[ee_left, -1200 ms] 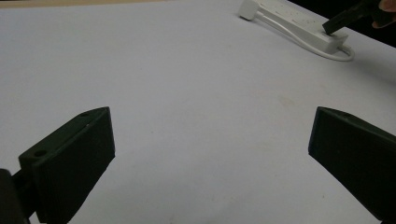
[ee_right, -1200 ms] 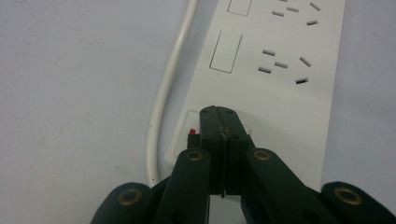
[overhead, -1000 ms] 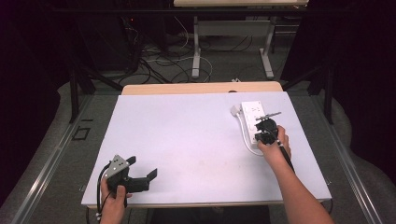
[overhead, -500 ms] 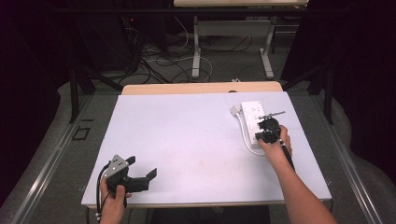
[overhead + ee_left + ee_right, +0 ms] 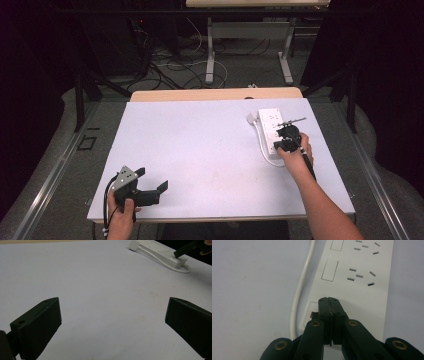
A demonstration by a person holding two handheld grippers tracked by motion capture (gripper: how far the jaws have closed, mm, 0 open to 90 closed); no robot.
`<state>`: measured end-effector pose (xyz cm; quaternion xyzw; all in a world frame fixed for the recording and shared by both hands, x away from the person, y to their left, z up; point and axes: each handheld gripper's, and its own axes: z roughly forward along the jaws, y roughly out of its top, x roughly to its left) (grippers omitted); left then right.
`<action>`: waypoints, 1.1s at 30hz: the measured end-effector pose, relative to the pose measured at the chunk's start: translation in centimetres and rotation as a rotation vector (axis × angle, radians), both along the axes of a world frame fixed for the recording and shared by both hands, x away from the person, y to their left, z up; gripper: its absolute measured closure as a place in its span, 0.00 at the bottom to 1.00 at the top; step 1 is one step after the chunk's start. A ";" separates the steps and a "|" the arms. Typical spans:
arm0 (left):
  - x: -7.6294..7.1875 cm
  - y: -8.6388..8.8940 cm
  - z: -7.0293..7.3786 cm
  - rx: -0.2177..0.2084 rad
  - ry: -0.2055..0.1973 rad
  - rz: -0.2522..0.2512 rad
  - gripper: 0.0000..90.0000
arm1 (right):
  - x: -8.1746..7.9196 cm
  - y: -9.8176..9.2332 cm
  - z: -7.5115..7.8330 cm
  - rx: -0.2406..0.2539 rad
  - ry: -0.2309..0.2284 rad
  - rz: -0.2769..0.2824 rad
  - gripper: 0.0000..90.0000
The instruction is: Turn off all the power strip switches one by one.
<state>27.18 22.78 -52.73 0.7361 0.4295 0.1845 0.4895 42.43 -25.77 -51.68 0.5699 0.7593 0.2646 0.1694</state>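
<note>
A white power strip (image 5: 269,125) lies at the table's right side, its white cable (image 5: 262,146) looping along its left edge to a plug (image 5: 251,118). My right gripper (image 5: 279,145) is shut, with nothing between its jaws. In the right gripper view the closed tips (image 5: 332,301) rest on the near end of the power strip (image 5: 362,290), right at a rocker switch with a red edge (image 5: 311,314). My left gripper (image 5: 151,179) is open near the front left corner, just above the bare tabletop. In the left gripper view its jaws stand wide apart (image 5: 113,302), and the power strip (image 5: 160,253) lies far off.
The white tabletop (image 5: 200,140) stretches between the two hands, with a wooden strip (image 5: 210,94) along its back edge. Behind the table are a desk's metal legs (image 5: 210,50) and loose cables (image 5: 165,65) on the floor.
</note>
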 end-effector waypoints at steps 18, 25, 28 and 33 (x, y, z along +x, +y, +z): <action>0.1 0.0 -0.1 -0.005 0.009 0.001 0.00 | 1.4 0.9 1.9 -0.005 -0.022 0.010 1.00; 0.1 0.1 -0.1 0.001 0.006 0.002 0.00 | 2.3 1.3 2.4 -0.007 -0.025 0.012 1.00; 0.0 0.1 -0.1 -0.012 0.012 0.011 0.00 | 3.0 1.4 2.3 0.003 -0.016 0.007 1.00; 0.0 0.3 -0.2 -0.021 0.010 0.023 0.00 | 3.8 1.8 2.1 0.018 -0.015 0.005 1.00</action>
